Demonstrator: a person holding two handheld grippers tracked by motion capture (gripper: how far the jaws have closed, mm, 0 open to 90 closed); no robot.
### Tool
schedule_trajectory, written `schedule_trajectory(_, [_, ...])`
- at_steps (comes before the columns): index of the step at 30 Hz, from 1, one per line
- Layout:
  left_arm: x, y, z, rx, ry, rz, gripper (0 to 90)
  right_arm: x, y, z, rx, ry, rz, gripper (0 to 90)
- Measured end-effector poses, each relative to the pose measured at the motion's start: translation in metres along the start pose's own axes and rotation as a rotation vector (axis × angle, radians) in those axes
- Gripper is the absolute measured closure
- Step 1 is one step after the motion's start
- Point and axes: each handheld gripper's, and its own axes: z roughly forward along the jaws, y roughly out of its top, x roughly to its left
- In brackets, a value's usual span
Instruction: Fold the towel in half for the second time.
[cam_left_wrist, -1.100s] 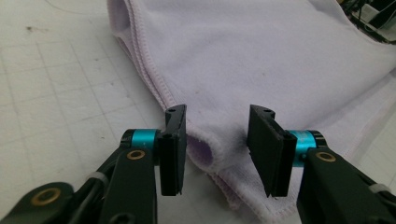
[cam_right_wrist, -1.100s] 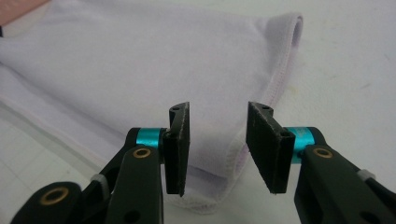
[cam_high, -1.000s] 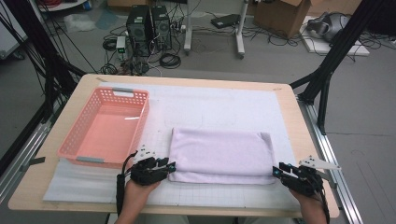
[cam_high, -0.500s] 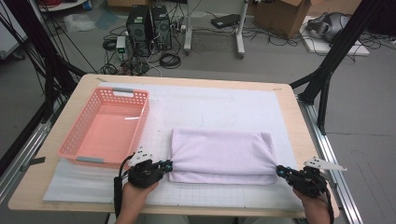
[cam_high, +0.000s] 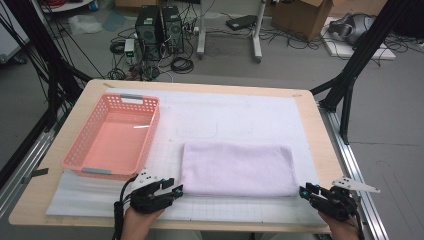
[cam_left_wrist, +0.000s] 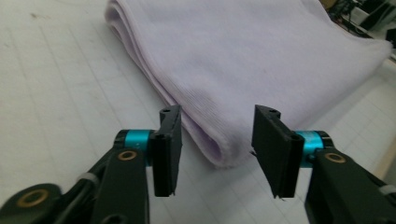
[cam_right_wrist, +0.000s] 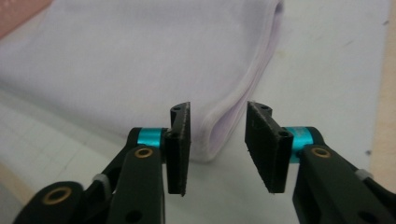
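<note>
On the mat (cam_high: 240, 115), high view: folded towel (cam_high: 237, 169) lies centre, basket (cam_high: 112, 136) to its left; your left gripper (cam_high: 175, 190) and right gripper (cam_high: 306, 191) sit at its near corners. Left gripper view: jaws just opened, parted around the towel (cam_left_wrist: 243, 60) corner, not pressing. Right gripper view: jaws just opened, corner of towel (cam_right_wrist: 140, 65) between them, untouched.

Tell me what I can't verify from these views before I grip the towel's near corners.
- Folded towel: layer count, edges blur in left gripper view.
- Towel's underside, hidden against the mat.
- Left gripper, right gripper: height above the mat, too small in high view.
</note>
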Motion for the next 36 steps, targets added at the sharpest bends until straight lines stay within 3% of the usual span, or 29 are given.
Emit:
schedule_trajectory(6, [0.015, 0.015, 0.012, -0.049, -0.004, -0.012, 47.3, -0.002, 0.014, 0.008, -0.066, -0.021, -0.039, 60.2])
schedule_trajectory(11, [0.026, 0.028, 0.026, -0.045, -0.003, 0.008, 47.4, -0.009, 0.026, 0.028, -0.04, -0.024, -0.063, 62.1])
schedule_trajectory(16, [0.033, 0.036, 0.031, -0.054, 0.011, 0.026, 49.4, -0.004, 0.032, 0.042, -0.005, -0.008, -0.131, 62.8])
schedule_trajectory(20, [0.037, 0.049, 0.042, -0.084, 0.011, 0.045, 54.4, -0.003, 0.042, 0.052, -0.014, -0.007, -0.149, 63.0])
schedule_trajectory(25, [0.041, 0.059, 0.071, -0.069, 0.025, 0.062, 56.5, -0.005, 0.054, 0.072, 0.005, 0.015, -0.169, 67.1])
schedule_trajectory(27, [0.045, 0.062, 0.081, -0.022, 0.047, 0.067, 56.1, -0.005, 0.062, 0.081, 0.016, 0.014, -0.196, 67.6])
schedule_trajectory(33, [0.054, 0.062, 0.103, 0.041, 0.114, -0.022, 43.7, 0.013, 0.09, 0.123, 0.06, 0.082, -0.268, 62.9])
schedule_trajectory(36, [0.055, 0.062, 0.105, 0.061, 0.132, -0.042, 50.8, 0.024, 0.1, 0.149, 0.092, 0.116, -0.287, 63.9])
